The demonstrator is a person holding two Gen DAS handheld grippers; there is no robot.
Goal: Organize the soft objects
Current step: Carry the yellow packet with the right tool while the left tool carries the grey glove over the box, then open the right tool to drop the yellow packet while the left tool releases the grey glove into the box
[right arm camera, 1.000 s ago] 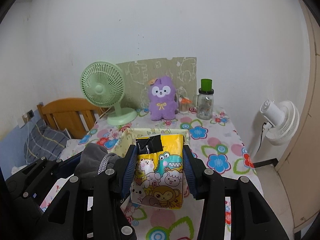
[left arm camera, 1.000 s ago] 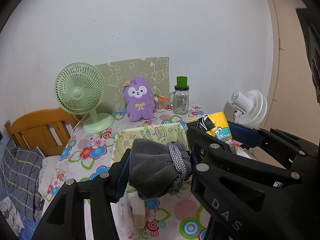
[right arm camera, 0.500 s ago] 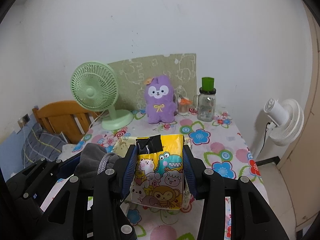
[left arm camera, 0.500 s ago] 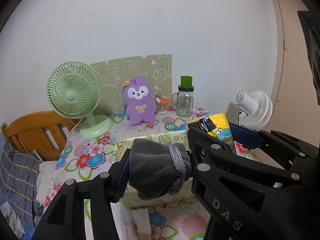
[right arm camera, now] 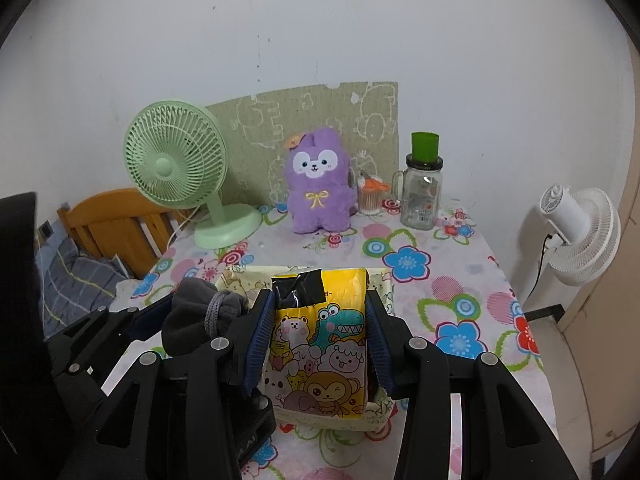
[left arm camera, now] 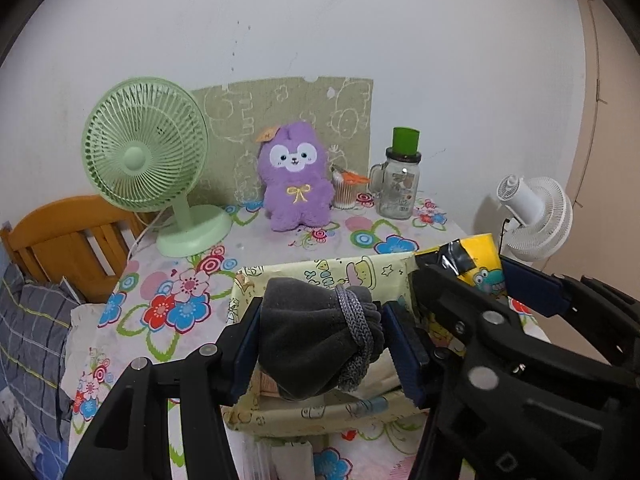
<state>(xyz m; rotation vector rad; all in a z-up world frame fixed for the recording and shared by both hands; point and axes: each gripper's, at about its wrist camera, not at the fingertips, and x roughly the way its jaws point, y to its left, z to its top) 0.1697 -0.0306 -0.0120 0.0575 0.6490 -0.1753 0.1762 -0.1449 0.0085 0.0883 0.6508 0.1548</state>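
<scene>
A grey cloth bundle point(left arm camera: 312, 336) tied with a knitted cord hangs between the blue pads of my left gripper point(left arm camera: 322, 320), whose jaws are opening; the pads still touch its sides. It hovers over a pale yellow cartoon-print fabric basket point(left arm camera: 320, 270) on the flowered table. My right gripper point(right arm camera: 320, 312) is shut on a yellow cartoon tissue pack point(right arm camera: 320, 344), held upright over the same basket point(right arm camera: 384, 282), just right of the bundle point(right arm camera: 188, 316). A purple plush bunny point(right arm camera: 318, 184) sits at the back of the table.
A green desk fan point(left arm camera: 148, 160) stands back left, and a glass jar with a green lid point(left arm camera: 400, 184) and a cotton-swab cup point(left arm camera: 346, 190) back right. A white fan point(right arm camera: 576, 236) stands off the table's right edge. A wooden bed frame point(left arm camera: 60, 232) lies left.
Both grippers have moved forward and down with their loads and now hang over the yellow basket. The table's far objects look closer.
</scene>
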